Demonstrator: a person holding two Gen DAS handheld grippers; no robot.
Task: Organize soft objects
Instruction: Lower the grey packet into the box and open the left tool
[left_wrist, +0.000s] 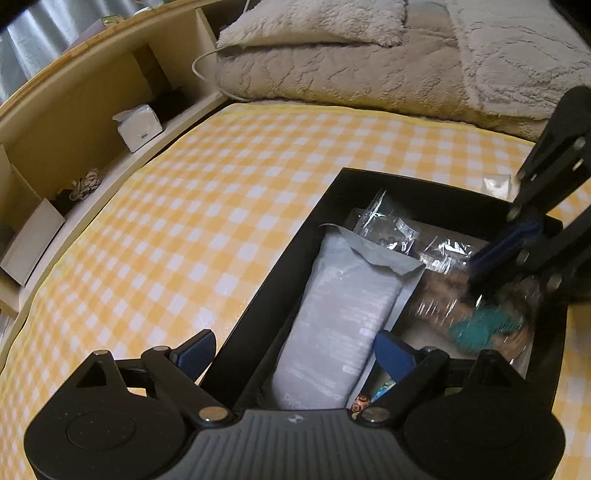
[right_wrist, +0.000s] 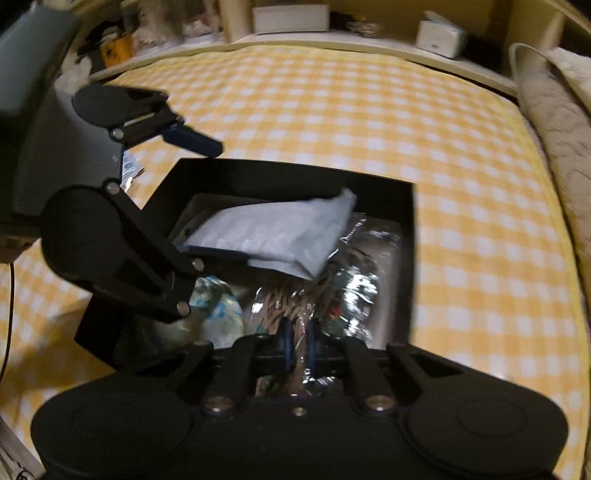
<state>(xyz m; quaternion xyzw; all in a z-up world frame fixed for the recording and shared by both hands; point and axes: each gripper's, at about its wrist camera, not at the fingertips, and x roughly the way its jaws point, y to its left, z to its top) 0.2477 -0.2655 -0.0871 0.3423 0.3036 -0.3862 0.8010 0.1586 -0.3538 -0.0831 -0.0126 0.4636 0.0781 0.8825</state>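
1. The right gripper (right_wrist: 298, 345) is clenched on a crinkly clear-plastic packet of brown items (right_wrist: 295, 299) inside the shallow black rectangular box (right_wrist: 295, 177); keep the pinch firm.
2. The left gripper (left_wrist: 295, 354) is released, its jaws straddling the box's near wall over the pale grey soft pouch (left_wrist: 340, 314); hold it clear.

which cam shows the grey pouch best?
Left wrist: the grey pouch lies lengthwise in the black box, sharp and mostly unobstructed. Right wrist shows it blurrier, its near end hidden behind the left gripper.
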